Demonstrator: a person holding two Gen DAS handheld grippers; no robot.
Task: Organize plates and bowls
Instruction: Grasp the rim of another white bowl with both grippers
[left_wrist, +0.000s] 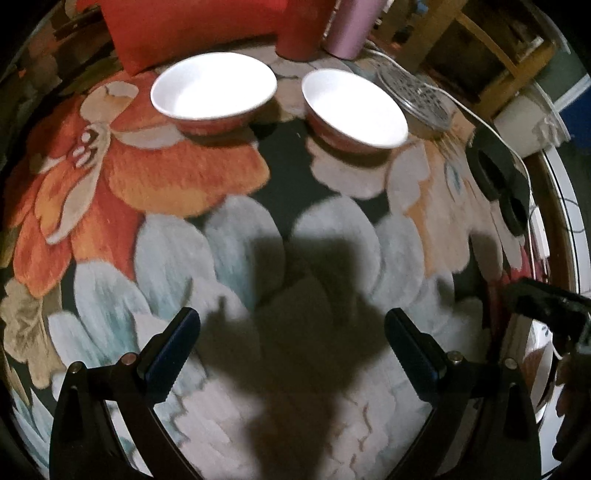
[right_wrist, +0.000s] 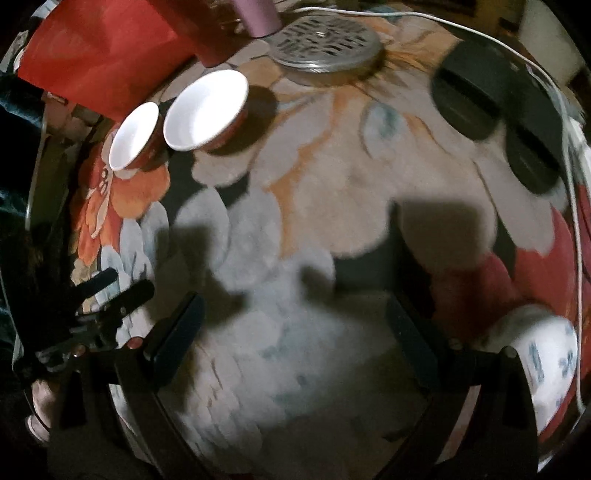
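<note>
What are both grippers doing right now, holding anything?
Left gripper: open, holding nothing.
Right gripper: open, holding nothing.

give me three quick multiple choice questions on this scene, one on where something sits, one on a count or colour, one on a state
1. Where is the perforated metal disc?
A. inside a bowl
B. on the floral cloth beyond the bowls
C. held by a gripper

2. How many white-lined bowls stand on the cloth?
A. one
B. two
C. four

3. How are the left gripper's fingers?
A. spread, empty
B. shut on a bowl
C. shut on a cup

Answers:
1 B, it lies flat on the floral cloth.
2 B, a left bowl and a right bowl sit side by side.
3 A, only cloth and shadow show between them.
</note>
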